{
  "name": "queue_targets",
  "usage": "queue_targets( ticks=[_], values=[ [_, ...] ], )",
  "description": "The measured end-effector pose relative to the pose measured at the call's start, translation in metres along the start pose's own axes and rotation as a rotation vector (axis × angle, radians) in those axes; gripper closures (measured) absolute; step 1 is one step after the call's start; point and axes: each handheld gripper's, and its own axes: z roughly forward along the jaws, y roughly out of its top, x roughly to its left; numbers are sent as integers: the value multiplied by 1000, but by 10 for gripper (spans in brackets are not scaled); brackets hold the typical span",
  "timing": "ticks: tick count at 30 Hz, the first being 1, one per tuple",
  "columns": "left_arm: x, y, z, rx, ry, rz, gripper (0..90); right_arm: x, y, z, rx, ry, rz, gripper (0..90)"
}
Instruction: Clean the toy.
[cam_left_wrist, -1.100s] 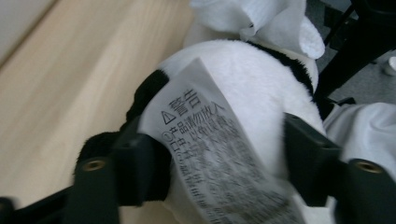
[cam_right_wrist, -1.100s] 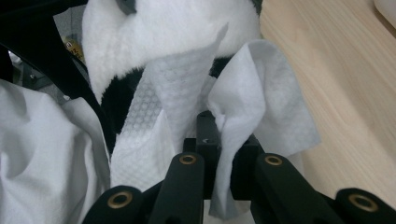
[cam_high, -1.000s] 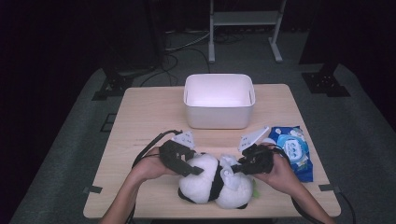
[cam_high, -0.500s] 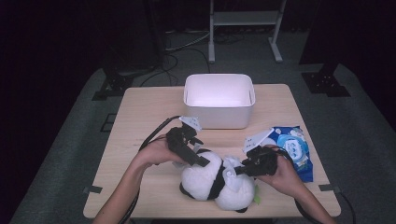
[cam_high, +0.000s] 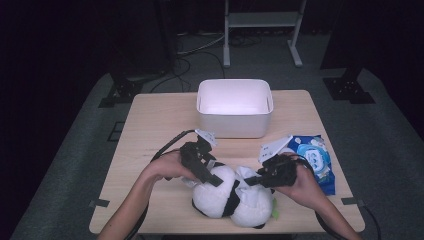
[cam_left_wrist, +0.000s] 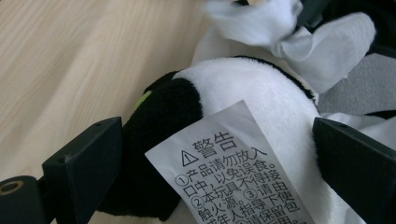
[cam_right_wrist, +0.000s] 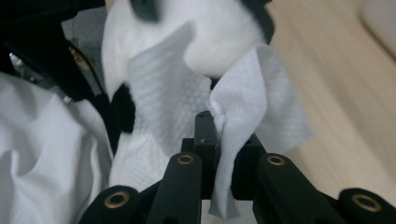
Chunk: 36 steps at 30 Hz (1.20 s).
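A white wipe (cam_right_wrist: 229, 140) is pinched between the closed jaws of the right gripper (cam_right_wrist: 219, 135). The left gripper (cam_left_wrist: 215, 158) is spread around the panda (cam_high: 232, 195), low in the frame's centre; its head is hidden, its label (cam_left_wrist: 233, 172) cut off.

Plush panda (cam_high: 227, 197): looked like soft, matt pile fabric, black and white.
Wipe (cam_right_wrist: 233, 116): was thin white cloth-like tissue with a fine embossed weave, crumpled.
Warning label (cam_left_wrist: 233, 172): was smooth white sheet, printed black, slightly sheened.
Surface (cam_high: 150, 130): was pale wood grain, matt.
Bin (cam_high: 235, 107): was smooth white plastic.
Wipes pack (cam_high: 312, 155): was glossy blue film.
Right hand-held gripper (cam_right_wrist: 219, 135): was matt black plastic with brass-coloured inserts.
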Motion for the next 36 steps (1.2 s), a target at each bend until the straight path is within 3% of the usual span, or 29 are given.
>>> queue_targets(
  ticks=[3,5,11,17,22,25,36],
  values=[
    [-6,0,-1,5,9,42,37,-5,7,6,1,9,11,821],
    [-9,-2,-1,10,25,63,40,-6,8,21,43,39,20,825],
    [-18,-10,-3,-36,50,81,40,-5,6,17,30,46,13,826],
    [-29,-14,-4,-45,79,109,40,-3,2,11,20,49,17,824],
    [-32,-16,-7,-60,96,110,40,0,0,12,22,51,21,826],
    [-34,-21,-10,-79,106,87,39,1,-2,11,24,44,22,826],
    [-35,-28,-7,-80,95,93,71,2,-11,-3,3,12,31,826]
  ],
)
